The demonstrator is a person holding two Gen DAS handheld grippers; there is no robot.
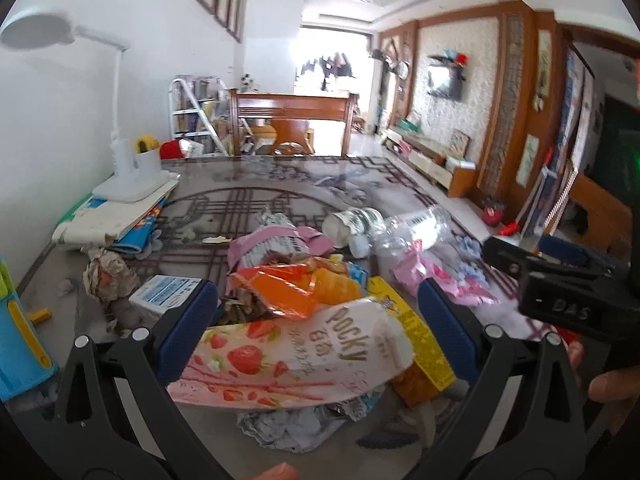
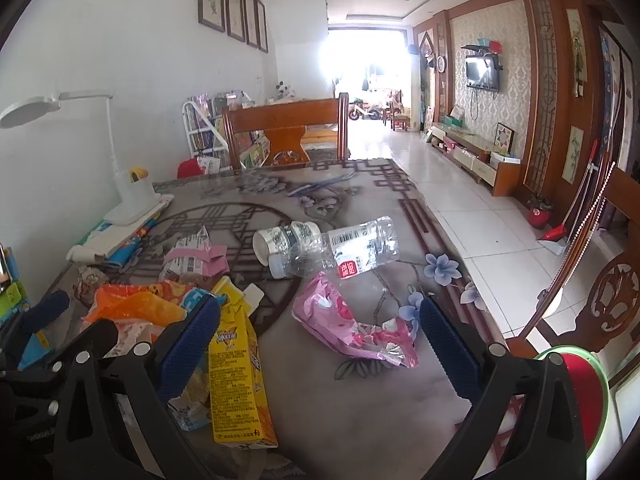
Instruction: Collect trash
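Collecting has barely begun: the trash lies on the table. The left hand-held gripper gapes wide around the Pocky wrapper; the right hand-held gripper gapes wide, empty, near the pink wrapper and yellow carton. The plastic bottle lies farther off.

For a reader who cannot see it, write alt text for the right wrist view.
An open right claw hovers over a patterned table strewn with trash: a crumpled pink wrapper lies between its blue fingers, a yellow carton to the left, a clear plastic bottle beyond.
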